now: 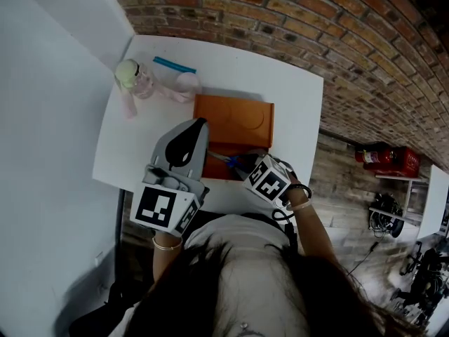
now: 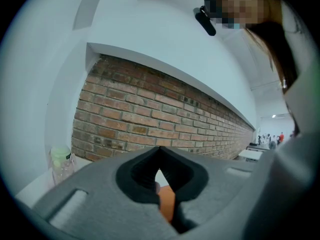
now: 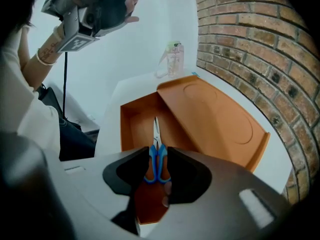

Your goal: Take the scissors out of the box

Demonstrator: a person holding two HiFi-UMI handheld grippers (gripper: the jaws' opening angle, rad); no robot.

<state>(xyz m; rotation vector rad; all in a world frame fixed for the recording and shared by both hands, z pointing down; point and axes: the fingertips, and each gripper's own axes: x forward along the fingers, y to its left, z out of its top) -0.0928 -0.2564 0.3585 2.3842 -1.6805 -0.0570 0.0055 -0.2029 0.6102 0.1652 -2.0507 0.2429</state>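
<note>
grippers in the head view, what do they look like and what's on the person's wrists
Both are grey moulded shells with black-lined jaws: left gripper, right gripper. Each carries a white cube with black square markers. A thin bangle circles the left wrist; a light bracelet and a dark band the right. Pale top.

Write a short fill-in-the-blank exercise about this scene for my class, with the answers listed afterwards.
1. The scissors have ___ handles.
2. They lie inside an ___ box.
3. The box stands on a ___ table.
4. Beyond the table rises a ___ wall.
Missing words: blue; orange; white; brick.
</note>
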